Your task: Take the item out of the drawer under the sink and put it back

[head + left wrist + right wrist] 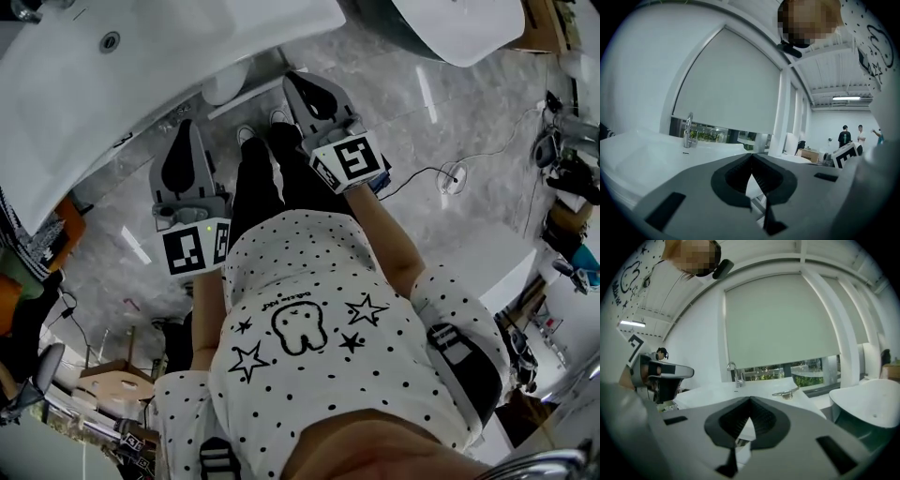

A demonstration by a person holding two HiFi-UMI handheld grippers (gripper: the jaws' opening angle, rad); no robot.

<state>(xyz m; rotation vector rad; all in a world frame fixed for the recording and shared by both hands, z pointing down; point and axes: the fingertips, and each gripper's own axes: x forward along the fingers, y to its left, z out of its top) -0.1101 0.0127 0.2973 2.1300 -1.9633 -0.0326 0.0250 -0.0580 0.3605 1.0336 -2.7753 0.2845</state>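
**White sink [75,84], grey marble floor [450,122]: both claws closed, empty**

Sink stands ahead of both claws, w/ a roller blind [783,319] over the window behind it. L claw [187,129]: jaws pressed together, nothing betw. them; tap [688,130] ahead & to its left. R claw [300,82]: jaws pressed together too, nothing held; same tap ahead, slightly left, 2nd basin [874,404] off to its right. R claw sits beside L claw, apart. Drawer & item: no view shows them.
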